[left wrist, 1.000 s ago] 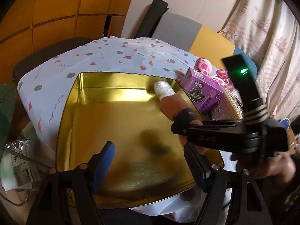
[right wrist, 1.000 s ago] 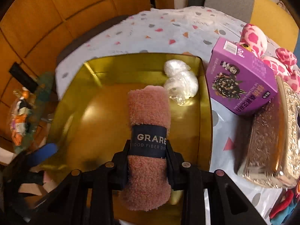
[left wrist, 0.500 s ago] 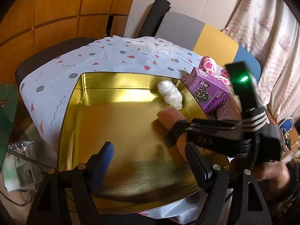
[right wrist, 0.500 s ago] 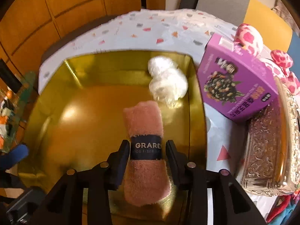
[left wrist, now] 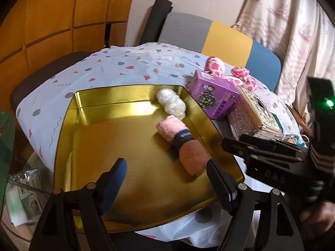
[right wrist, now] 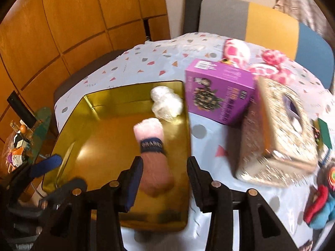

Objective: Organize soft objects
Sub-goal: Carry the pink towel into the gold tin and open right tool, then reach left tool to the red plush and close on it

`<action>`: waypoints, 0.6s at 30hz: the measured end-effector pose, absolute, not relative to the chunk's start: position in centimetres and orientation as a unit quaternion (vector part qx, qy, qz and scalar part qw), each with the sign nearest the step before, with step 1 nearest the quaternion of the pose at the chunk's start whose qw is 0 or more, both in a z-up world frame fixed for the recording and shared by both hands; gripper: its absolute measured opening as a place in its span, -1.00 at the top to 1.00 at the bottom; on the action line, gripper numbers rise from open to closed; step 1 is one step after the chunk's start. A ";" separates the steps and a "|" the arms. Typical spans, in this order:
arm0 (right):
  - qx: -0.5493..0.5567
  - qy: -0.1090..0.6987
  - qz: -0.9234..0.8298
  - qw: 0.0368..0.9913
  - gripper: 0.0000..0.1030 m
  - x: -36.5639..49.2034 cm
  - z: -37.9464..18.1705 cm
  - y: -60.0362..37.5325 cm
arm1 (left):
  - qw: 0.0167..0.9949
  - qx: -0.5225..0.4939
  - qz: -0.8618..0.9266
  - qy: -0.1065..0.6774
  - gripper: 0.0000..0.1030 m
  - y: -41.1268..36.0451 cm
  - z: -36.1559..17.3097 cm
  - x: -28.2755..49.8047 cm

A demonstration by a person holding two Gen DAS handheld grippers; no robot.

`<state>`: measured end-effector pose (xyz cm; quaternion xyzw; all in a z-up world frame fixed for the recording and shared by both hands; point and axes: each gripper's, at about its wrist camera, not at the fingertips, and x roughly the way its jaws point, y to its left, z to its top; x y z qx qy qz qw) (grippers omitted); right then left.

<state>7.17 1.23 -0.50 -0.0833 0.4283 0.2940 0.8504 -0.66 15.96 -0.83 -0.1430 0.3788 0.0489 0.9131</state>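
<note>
A rolled pink towel (right wrist: 153, 156) lies in the gold tray (left wrist: 88, 146) at about three o'clock, just below a white plastic bundle (left wrist: 171, 103). The right gripper (right wrist: 164, 183) is opening, clear of the towel. The left gripper (left wrist: 167, 183) hangs wide, empty. Next likely: fetch the pink plush toy (right wrist: 237, 51) at one o'clock.

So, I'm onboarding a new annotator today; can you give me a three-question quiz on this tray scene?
1. True or false: the pink rolled towel lies inside the gold tray.
2. What sits just beyond the towel in the tray? A) white plastic-wrapped bundle B) purple box C) plush toy
3. Is anything held by the left tool?

Key: 1 true; 2 A; 3 no, its jaws stand open and empty.
</note>
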 end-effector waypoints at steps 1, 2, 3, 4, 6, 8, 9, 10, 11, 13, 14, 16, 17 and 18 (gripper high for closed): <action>-0.082 0.424 0.289 0.854 0.15 6.6 -0.3 0.3 | 0.913 -0.139 0.047 0.380 -0.54 15.6 -0.8 -0.6; -0.082 0.422 0.282 0.858 0.15 6.4 -0.2 -0.2 | 0.914 -0.137 0.044 0.380 -0.55 15.4 -0.7 -0.6; -0.081 0.419 0.277 0.861 0.15 6.0 -0.1 -0.8 | 0.915 -0.133 0.040 0.380 -0.55 15.0 -0.7 -0.5; -0.076 0.418 0.273 0.863 0.15 5.6 -0.1 -1.7 | 0.915 -0.129 0.038 0.380 -0.56 14.7 -0.6 -0.5; -0.070 0.414 0.266 0.868 0.15 5.2 0.0 -2.9 | 0.916 -0.121 0.033 0.382 -0.56 14.1 -0.5 -0.3; -0.063 0.410 0.253 0.874 0.15 4.6 0.1 -4.3 | 0.916 -0.116 0.027 0.384 -0.56 13.5 -0.5 -0.1; -0.061 0.408 0.245 0.877 0.15 4.4 0.1 -5.1 | 0.916 -0.111 0.023 0.385 -0.56 13.0 -0.5 0.0; -0.060 0.407 0.240 0.879 0.15 4.3 0.0 -5.5 | 0.916 -0.107 0.020 0.385 -0.56 12.7 -0.5 0.1; -0.058 0.407 0.234 0.881 0.15 4.2 0.0 -6.0 | 0.916 -0.104 0.018 0.386 -0.56 12.4 -0.5 0.2; -0.054 0.409 0.222 0.884 0.15 4.1 -0.3 -7.2 | 0.917 -0.096 0.009 0.387 -0.56 11.6 -0.4 0.4; -0.052 0.410 0.217 0.885 0.15 4.1 -0.5 -7.8 | 0.918 -0.091 0.006 0.387 -0.56 11.3 -0.3 0.4; -0.046 0.412 0.205 0.887 0.15 4.0 -0.7 -9.0 | 0.918 -0.082 -0.002 0.387 -0.56 10.5 -0.2 0.6; -0.042 0.413 0.201 0.888 0.15 4.0 -0.7 -9.6 | 0.919 -0.079 -0.007 0.387 -0.56 10.2 -0.1 0.7; -0.038 0.414 0.194 0.889 0.15 4.0 -0.8 -10.3 | 0.919 -0.076 -0.011 0.388 -0.57 9.8 -0.1 0.8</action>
